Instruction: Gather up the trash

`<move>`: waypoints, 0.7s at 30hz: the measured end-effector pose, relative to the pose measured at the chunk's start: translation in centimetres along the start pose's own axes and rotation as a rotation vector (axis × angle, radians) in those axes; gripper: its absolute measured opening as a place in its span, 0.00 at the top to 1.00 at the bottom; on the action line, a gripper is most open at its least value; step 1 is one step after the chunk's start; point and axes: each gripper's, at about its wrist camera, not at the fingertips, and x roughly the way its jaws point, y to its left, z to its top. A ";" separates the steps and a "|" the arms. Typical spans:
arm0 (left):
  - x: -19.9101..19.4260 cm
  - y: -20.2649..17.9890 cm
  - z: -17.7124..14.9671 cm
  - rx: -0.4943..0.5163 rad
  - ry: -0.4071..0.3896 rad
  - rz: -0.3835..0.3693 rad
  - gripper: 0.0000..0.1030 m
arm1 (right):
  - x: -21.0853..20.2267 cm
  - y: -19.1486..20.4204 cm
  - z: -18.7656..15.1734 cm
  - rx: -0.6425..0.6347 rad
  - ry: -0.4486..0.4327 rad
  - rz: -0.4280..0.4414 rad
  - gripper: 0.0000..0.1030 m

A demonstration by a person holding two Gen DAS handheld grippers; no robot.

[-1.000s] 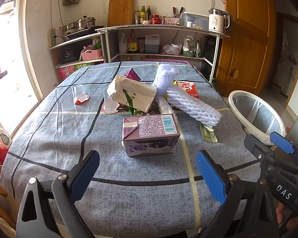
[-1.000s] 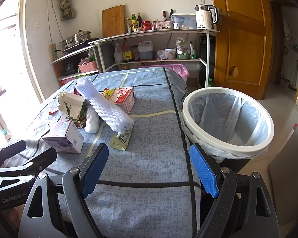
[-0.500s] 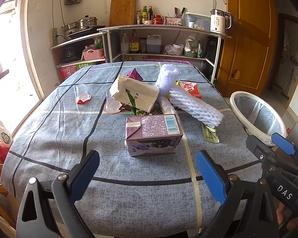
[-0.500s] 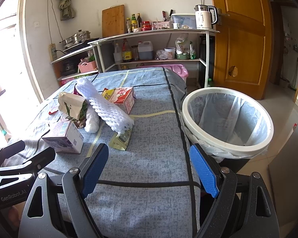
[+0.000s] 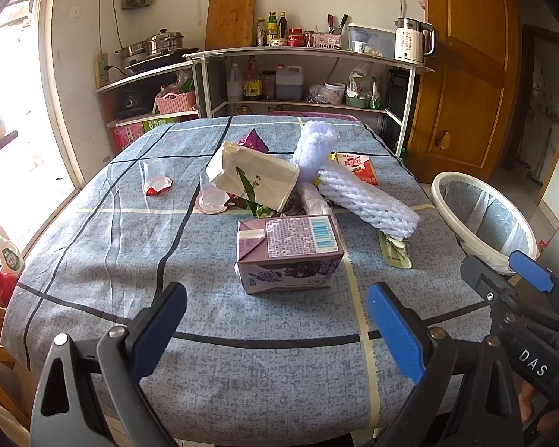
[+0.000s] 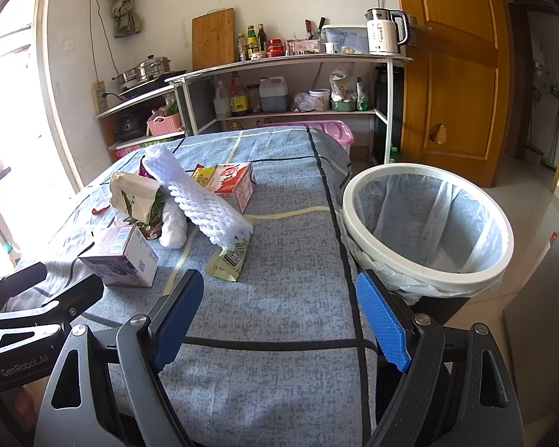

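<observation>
**Both grippers poised at the near table edge, nothing collected yet**

Left wrist view: the left gripper [image 5: 275, 320] hangs above the near edge of the table [image 5: 93, 246], its blue fingers wide apart and empty. Straight ahead lies the purple carton [image 5: 290, 253], on its side and apart from the heap behind it: a cream paper bag [image 5: 253, 180], white foam netting [image 5: 369, 205], a red carton [image 5: 356, 167], a green sachet [image 5: 395, 253] partly under the netting, and two clear plastic cups [image 5: 154, 178] further left. The step in hand looks like the approach to a first pick. The purple carton is the likely target, and the next move calls for going forward and down with the fingers set astride it. The cloth around it is bare on the near, left and right sides, so there is room to come in.

Right wrist view: the right gripper [image 6: 279, 316] is likewise spread and holds nothing. The trash bin [image 6: 428, 279], lined with a thin bag and seemingly empty, stands just off the table's right edge, its rim near table height. The stretch of cloth between the heap and that edge is bare, giving a free path to the bin. The left gripper's body sits close at the lower left, so the two tools need care not to knock together.
</observation>
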 end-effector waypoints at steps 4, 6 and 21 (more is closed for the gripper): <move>0.0 0.0 0.0 0.001 -0.001 0.001 0.04 | 0.0 0.0 0.0 0.000 0.000 0.000 0.18; 0.0 0.0 0.0 -0.002 0.000 0.001 0.04 | 0.1 0.0 0.0 0.000 0.002 -0.001 0.18; 0.0 0.3 -0.1 -0.002 0.000 -0.001 0.04 | 0.0 0.1 0.0 -0.001 0.002 -0.001 0.18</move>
